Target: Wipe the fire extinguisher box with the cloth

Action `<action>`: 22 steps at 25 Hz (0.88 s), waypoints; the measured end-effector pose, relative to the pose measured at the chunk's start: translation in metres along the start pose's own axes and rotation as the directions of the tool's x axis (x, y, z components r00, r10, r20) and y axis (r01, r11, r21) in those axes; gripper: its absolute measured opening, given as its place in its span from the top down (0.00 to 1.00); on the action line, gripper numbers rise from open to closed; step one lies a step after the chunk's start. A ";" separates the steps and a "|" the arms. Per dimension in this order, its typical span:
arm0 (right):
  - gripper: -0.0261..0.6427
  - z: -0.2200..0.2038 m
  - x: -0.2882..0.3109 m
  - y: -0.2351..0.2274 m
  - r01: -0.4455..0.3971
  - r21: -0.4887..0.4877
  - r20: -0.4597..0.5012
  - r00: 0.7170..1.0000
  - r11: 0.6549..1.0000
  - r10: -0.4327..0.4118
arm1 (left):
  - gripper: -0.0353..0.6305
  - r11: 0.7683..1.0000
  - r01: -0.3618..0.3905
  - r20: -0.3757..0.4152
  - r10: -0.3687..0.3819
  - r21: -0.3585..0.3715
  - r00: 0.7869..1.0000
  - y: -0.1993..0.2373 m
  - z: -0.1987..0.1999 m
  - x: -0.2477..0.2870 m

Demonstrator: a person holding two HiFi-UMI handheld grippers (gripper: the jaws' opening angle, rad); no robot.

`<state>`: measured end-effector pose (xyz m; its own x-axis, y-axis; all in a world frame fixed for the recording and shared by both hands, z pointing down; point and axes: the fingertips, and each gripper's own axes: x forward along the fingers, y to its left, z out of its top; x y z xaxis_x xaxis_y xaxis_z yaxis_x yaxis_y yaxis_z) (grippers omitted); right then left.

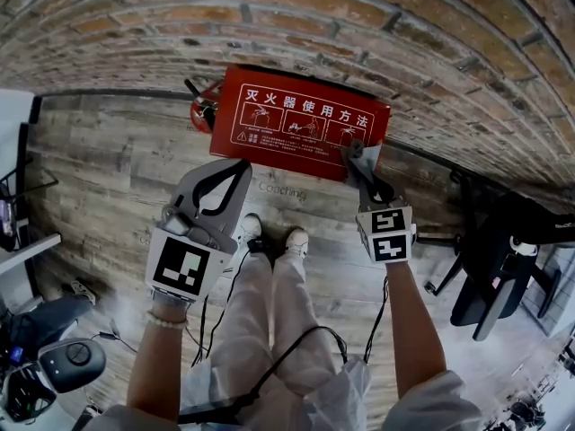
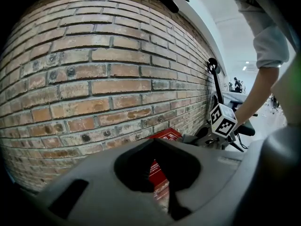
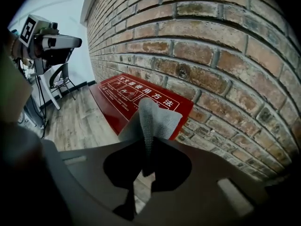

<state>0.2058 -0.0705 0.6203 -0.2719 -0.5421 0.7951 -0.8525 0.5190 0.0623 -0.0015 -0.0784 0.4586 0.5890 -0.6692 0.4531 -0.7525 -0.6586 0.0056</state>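
Observation:
The red fire extinguisher box (image 1: 301,124) with white print stands on the wooden floor against the brick wall. My right gripper (image 1: 359,157) is over the box's right end, shut on a grey cloth (image 3: 155,119) that sticks up from between its jaws above the box (image 3: 124,95). My left gripper (image 1: 241,165) hovers just in front of the box's left part, shut with nothing in it. Through its jaws in the left gripper view I see a strip of the box (image 2: 157,173).
A red extinguisher (image 1: 205,106) with a black handle lies just left of the box. A black office chair (image 1: 503,259) stands at the right. A white desk edge (image 1: 18,245) and a black device (image 1: 67,362) are at the left. The person's shoes (image 1: 269,236) are in front of the box.

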 end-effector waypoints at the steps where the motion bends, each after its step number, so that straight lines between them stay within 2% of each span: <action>1: 0.93 -0.002 -0.001 -0.003 0.006 0.010 -0.001 1.000 1.000 -0.006 | 0.95 1.000 0.002 0.000 -0.002 0.000 1.000 -0.001 0.000 0.000; 7: 0.93 -0.003 -0.001 -0.006 0.016 0.010 -0.002 1.000 1.000 -0.016 | 0.95 1.000 0.008 0.000 -0.008 0.001 1.000 -0.003 0.000 0.000; 12: 0.94 -0.003 -0.001 -0.008 0.045 0.052 0.014 0.999 0.998 -0.046 | 0.95 1.000 0.011 0.002 -0.011 0.003 1.000 -0.002 -0.002 -0.002; 16: 0.93 -0.002 -0.001 -0.007 0.060 0.031 -0.011 0.998 0.998 -0.059 | 0.95 1.000 0.010 0.001 -0.010 0.003 1.000 0.000 -0.003 -0.008; 22: 0.93 0.012 -0.018 -0.001 0.049 0.069 0.013 0.999 0.996 -0.050 | 0.95 0.999 0.027 0.022 -0.028 0.038 0.999 0.000 0.014 -0.018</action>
<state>0.2059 -0.0691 0.5985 -0.2351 -0.5761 0.7829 -0.8936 0.4449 0.0590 -0.0076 -0.0716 0.4377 0.6160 -0.6578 0.4333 -0.7246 -0.6890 -0.0158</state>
